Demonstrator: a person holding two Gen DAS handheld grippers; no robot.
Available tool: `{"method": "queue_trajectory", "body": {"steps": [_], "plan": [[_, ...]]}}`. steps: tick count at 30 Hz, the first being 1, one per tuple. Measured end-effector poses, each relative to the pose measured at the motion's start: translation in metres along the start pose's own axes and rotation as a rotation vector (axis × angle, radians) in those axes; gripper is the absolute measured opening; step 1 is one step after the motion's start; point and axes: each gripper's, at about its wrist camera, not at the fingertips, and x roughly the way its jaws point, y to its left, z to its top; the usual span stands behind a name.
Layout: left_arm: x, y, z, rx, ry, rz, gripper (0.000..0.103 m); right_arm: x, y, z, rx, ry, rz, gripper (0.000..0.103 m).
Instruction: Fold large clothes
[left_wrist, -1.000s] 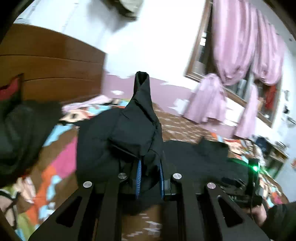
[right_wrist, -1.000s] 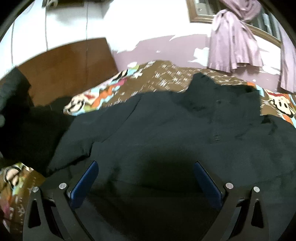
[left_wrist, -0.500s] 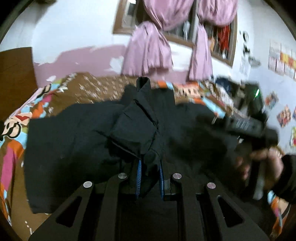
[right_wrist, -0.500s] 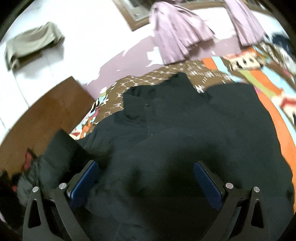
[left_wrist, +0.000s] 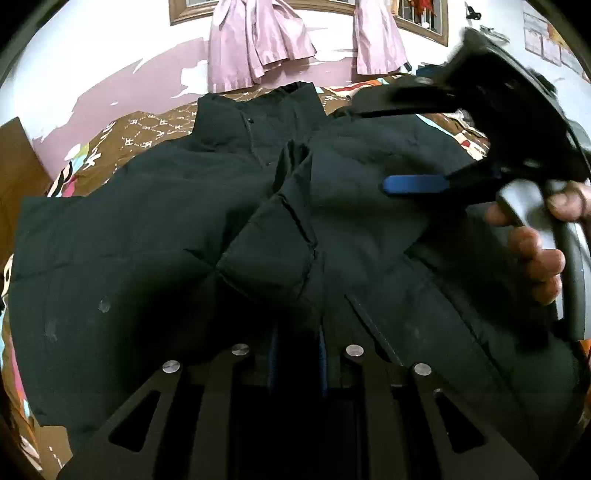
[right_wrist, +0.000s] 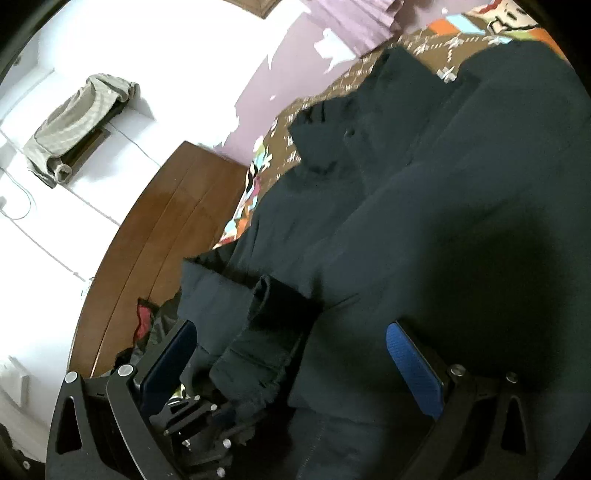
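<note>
Left claw (left_wrist: 295, 354) clamped on sleeve (left_wrist: 269, 254), jacket (left_wrist: 129, 229) body spread ahead, long axis toward collar (right claw (right_wrist: 291, 365) agape, empty, alongside).

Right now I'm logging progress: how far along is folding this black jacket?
Early. Done: the black jacket lies spread front-up on the bedspread, collar toward the wall. In hand: the left gripper is clamped on the sleeve, laid across the chest; the right gripper has open jaws. Left: the other side and the body folds.
</note>
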Motion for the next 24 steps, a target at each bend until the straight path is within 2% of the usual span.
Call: {"method": "queue_trajectory", "body": {"steps": [2, 4, 6, 7, 8, 9, 10, 12, 13, 15, 19, 22, 24], "plan": [[0.0, 0.0, -0.005, 0.008, 0.005, -0.013, 0.019, 0.009, 0.003, 0.002, 0.0, 0.017, 0.005, 0.102], [0.002, -0.001, -0.008, 0.019, 0.016, -0.039, 0.023, 0.015, 0.005, 0.002, 0.005, 0.031, 0.006, 0.095], [0.002, -0.003, -0.009, 0.028, 0.015, -0.047, 0.023, 0.021, 0.007, 0.0, -0.001, 0.064, -0.021, 0.067], [0.002, -0.002, -0.009, 0.029, 0.013, -0.048, 0.024, 0.024, 0.006, -0.003, -0.004, 0.076, -0.032, 0.059], [0.002, -0.002, -0.009, 0.027, 0.011, -0.051, 0.024, 0.025, 0.005, -0.005, -0.005, 0.088, -0.048, 0.045], [0.003, 0.0, -0.01, 0.02, 0.009, -0.057, 0.024, 0.024, 0.0, -0.007, 0.001, 0.093, -0.058, 0.036], [0.002, 0.003, -0.01, 0.009, 0.007, -0.068, 0.025, 0.024, -0.003, -0.01, 0.01, 0.099, -0.066, 0.033], [0.001, 0.009, -0.01, -0.015, 0.0, -0.09, 0.028, 0.022, -0.009, -0.013, 0.021, 0.104, -0.072, 0.017], [0.0, 0.01, -0.01, -0.023, -0.002, -0.097, 0.032, 0.02, -0.01, -0.014, 0.018, 0.107, -0.08, 0.012], [-0.003, 0.012, -0.009, -0.034, -0.014, -0.122, 0.036, 0.017, -0.009, -0.014, 0.01, 0.101, -0.083, 0.007], [-0.024, 0.013, -0.011, -0.052, -0.062, -0.174, 0.044, -0.002, 0.01, -0.01, -0.057, 0.038, -0.078, 0.005], [-0.047, 0.021, -0.012, -0.086, -0.133, -0.202, 0.056, -0.032, 0.028, 0.0, -0.114, -0.046, -0.074, 0.005], [-0.061, 0.032, -0.007, -0.124, -0.176, -0.216, 0.057, -0.051, 0.036, 0.007, -0.147, -0.102, -0.092, 0.005]]}}
